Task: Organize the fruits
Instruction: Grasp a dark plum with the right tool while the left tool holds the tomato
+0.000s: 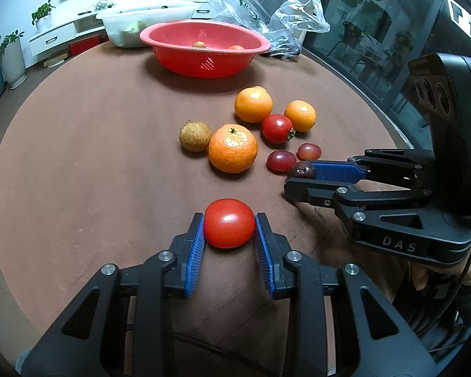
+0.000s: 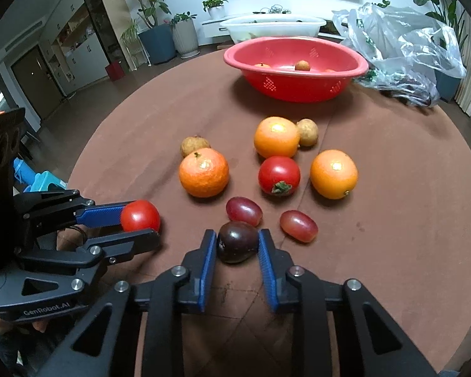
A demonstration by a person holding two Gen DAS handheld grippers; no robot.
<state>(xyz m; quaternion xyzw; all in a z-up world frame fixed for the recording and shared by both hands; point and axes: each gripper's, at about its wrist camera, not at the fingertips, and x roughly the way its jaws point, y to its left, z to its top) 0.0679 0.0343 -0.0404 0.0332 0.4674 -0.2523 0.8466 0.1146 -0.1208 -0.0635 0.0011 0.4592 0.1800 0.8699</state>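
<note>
- Left wrist view: left tool (image 1: 229, 223) pinches a red tomato (image 1: 229, 222) between its blue pads, low over the brown worktop (image 1: 94, 163).
- At 3 o'clock the right tool (image 1: 301, 178) reaches in, its pads gripping a dark grape (image 1: 302, 170).
- Toward 12 to 1 o'clock lie a rough-skinned mandarin (image 1: 232, 148), a longan (image 1: 195, 136) touching it, a second tomato (image 1: 277, 128), two smooth oranges and two red grapes (image 1: 281, 161).
- Red basket (image 1: 204, 59) sits at 12 o'clock, fruit inside; a plastic bag (image 1: 273, 15) lies just beside it.
- Right wrist view: right tool (image 2: 237, 245) is closed on the dark grape (image 2: 237, 242), just off the worktop (image 2: 392, 220) at 6 o'clock.
- At 9 o'clock the left tool (image 2: 141, 223) clamps the red tomato (image 2: 140, 215).
- Loose fruit spreads from centre to 1 o'clock; the red basket (image 2: 295, 84) stands at 12.
</note>
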